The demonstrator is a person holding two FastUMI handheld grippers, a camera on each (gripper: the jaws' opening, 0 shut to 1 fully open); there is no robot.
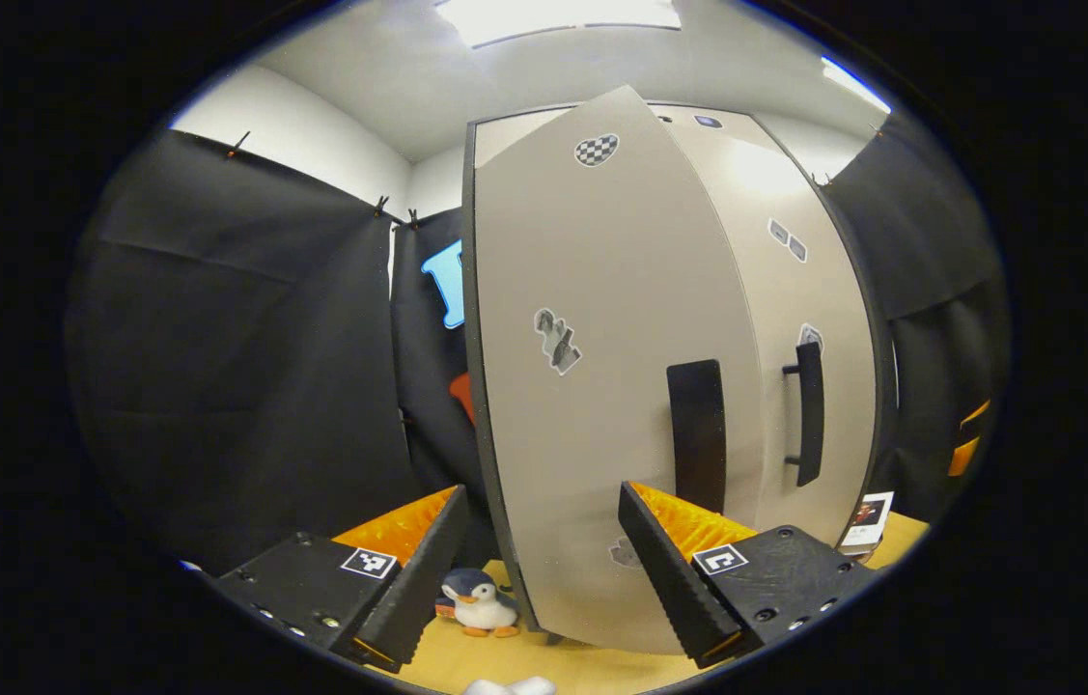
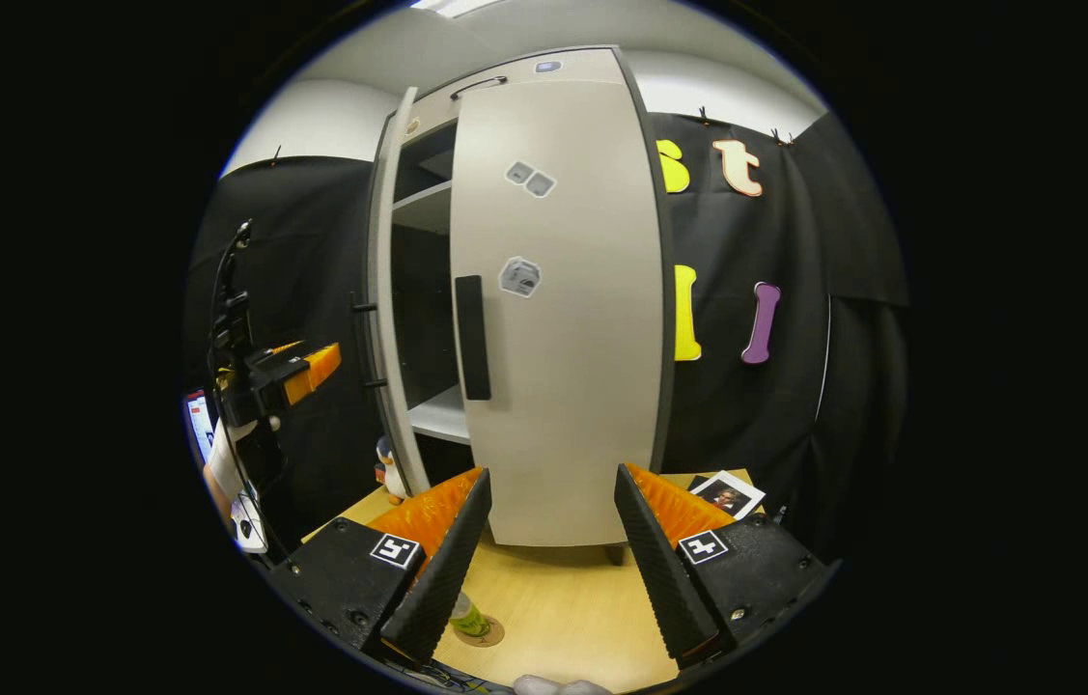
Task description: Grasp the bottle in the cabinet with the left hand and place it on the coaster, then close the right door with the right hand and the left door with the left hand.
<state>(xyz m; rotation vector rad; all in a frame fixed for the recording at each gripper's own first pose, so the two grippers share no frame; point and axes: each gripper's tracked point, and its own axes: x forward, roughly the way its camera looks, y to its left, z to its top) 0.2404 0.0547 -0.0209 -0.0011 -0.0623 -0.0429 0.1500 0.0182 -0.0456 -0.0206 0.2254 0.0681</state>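
Observation:
The grey cabinet's left door [image 1: 592, 386] stands partly open, its outer face and flat black handle [image 1: 696, 434] close ahead of my left gripper [image 1: 541, 497], which is open and holds nothing. Beyond it the right door [image 1: 795, 290] lies flush with the cabinet. In the right gripper view the right door [image 2: 553, 290] faces me, and the left door's edge [image 2: 387, 290] swings out beside dark shelves. A green bottle [image 2: 469, 618] stands on a round coaster [image 2: 488, 633], partly behind a finger of my open right gripper [image 2: 551, 478]. The left gripper [image 2: 312, 365] hovers left of the cabinet.
A penguin toy [image 1: 478, 603] sits on the wooden table [image 2: 563, 598] at the cabinet's left foot. A photo card [image 2: 725, 495] lies at the cabinet's right foot. Black cloth walls surround the booth.

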